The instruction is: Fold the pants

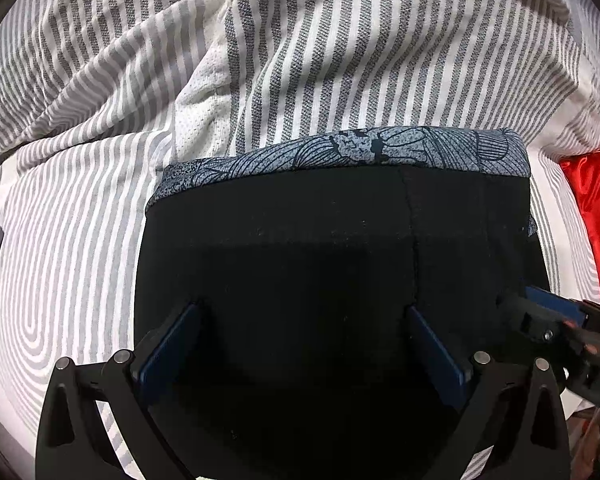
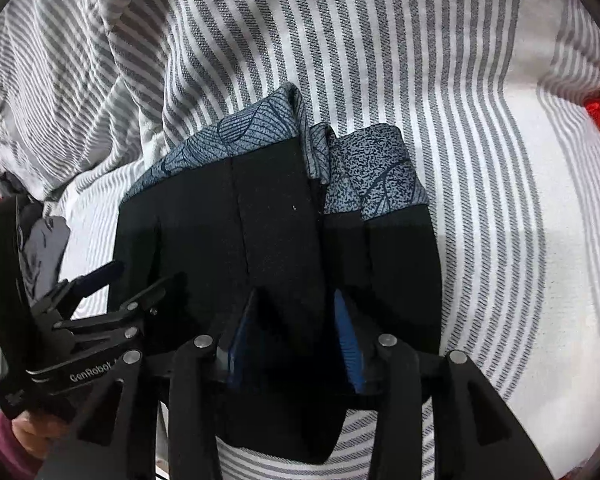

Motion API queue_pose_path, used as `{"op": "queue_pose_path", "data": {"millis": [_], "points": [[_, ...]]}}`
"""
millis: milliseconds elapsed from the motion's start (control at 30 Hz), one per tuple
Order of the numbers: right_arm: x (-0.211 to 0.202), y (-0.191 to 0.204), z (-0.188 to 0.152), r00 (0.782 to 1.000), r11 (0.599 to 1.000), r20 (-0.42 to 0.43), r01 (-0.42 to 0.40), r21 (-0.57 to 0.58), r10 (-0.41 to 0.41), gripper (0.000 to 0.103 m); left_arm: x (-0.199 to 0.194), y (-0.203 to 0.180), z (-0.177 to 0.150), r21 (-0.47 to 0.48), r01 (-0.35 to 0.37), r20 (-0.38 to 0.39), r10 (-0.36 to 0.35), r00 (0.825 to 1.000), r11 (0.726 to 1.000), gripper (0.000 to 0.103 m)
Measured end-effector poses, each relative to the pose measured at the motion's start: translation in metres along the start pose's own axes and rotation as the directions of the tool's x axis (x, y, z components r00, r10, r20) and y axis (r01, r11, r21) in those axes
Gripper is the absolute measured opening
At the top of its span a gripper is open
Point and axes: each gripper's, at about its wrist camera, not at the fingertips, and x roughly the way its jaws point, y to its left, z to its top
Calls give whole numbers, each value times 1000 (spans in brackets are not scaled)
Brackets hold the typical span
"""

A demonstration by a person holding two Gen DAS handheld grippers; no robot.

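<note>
The pants [image 1: 332, 248], black with a blue-grey leaf-printed band [image 1: 340, 150] along the far edge, are laid on a grey-and-white striped bedcover [image 1: 80, 208] as a compact, layered bundle. Most of the folding is judged done: several layers are seen stacked in the right wrist view, though the printed edges [image 2: 372, 172] are not squared up (one corner pokes out beyond the rest), so a final fold or tidying is probably left. The left gripper [image 1: 304, 348] is held over the black cloth with its fingers spread wide and nothing pinched. The right gripper [image 2: 296, 332] is narrower, with dark fabric between its blue pads [image 2: 350, 344]; whether that fabric is actually clamped cannot be told. The near edge of the bundle is hidden behind both tools, and a red cushion [image 1: 596, 216] is cut off at the frame's edge.
</note>
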Motion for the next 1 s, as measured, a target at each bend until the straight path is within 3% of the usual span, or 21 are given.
{"op": "queue_pose_path", "data": {"millis": [33,133,300,500,700,867,1000], "points": [[-3,-1,-1,1000,1000,-4,-1,5,1,49,0,0,1,-4,-1,-4,1,1000,1000,102],[-11,-1,-7,1000,1000,-16,-17,7,17,78,1,1,2,-21,-1,-15,1,1000,1000,102],[-24,-4,-26,999,1000,-37,-2,-12,2,78,5,4,3,-26,7,-25,-8,1000,1000,102],[-40,-29,-42,999,996,-31,-21,89,24,79,9,11,6,-27,35,-55,-37,998,999,102],[-45,-44,-45,999,989,-27,-36,145,40,79,-6,17,2,-16,43,-34,-44,998,999,102],[-43,-46,-40,998,989,-25,-48,142,52,79,-29,49,-1,-43,66,18,-65,998,997,102],[-41,-59,-31,997,983,-15,-78,165,81,79,-32,80,3,-71,82,10,-82,997,994,102]]}}
